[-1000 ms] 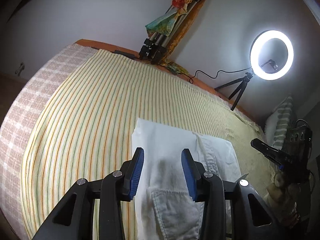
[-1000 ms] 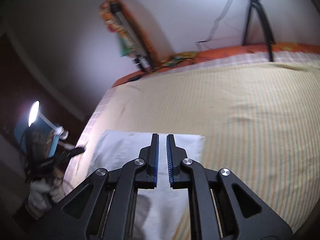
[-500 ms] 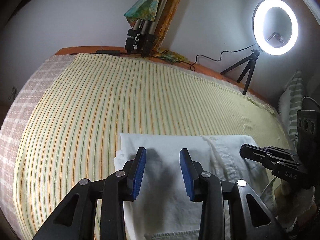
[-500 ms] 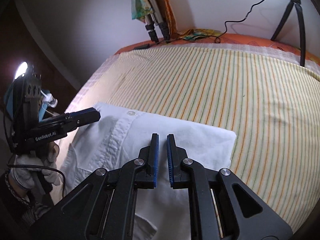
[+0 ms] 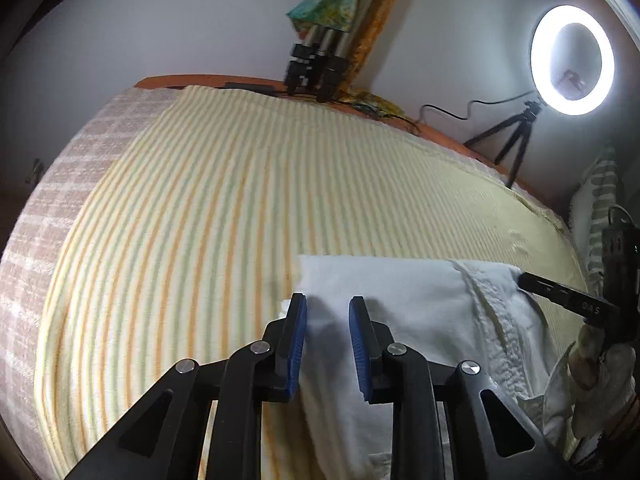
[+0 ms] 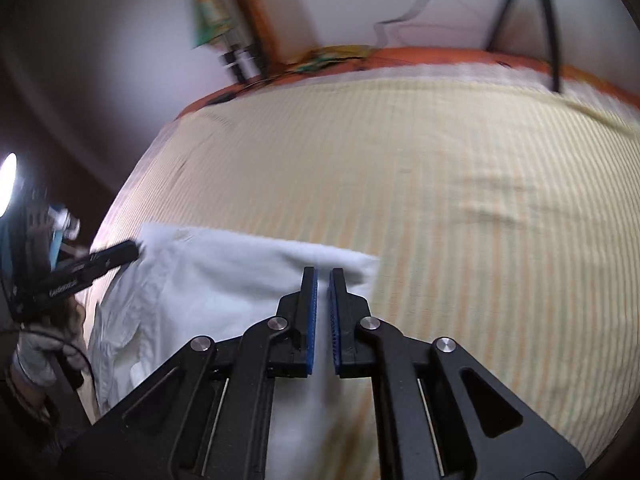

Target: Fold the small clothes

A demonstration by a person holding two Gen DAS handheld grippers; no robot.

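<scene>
A small white shirt (image 5: 404,304) lies partly folded on the striped bedspread (image 5: 200,220), collar band to the right in the left wrist view. My left gripper (image 5: 327,308) is open, its blue pads straddling the shirt's left folded edge. My right gripper (image 6: 323,280) is shut, with only a thin slit between the pads, above the shirt's (image 6: 224,280) right corner; I cannot tell if cloth is pinched. In the left wrist view the right gripper (image 5: 528,282) touches the collar edge. In the right wrist view the left gripper (image 6: 132,250) touches the shirt's far left corner.
A lit ring light on a small tripod (image 5: 572,60) stands at the bed's far right. Folded tripod legs with colourful cloth (image 5: 320,60) lean on the wall behind the bed. A striped pillow (image 5: 600,200) lies at the right. The bed's left edge (image 5: 48,220) drops off.
Both views have swung and blurred. The left gripper has shifted leftward to the shirt's left edge and narrowed slightly. The right gripper has moved toward the shirt's right corner, still shut.
</scene>
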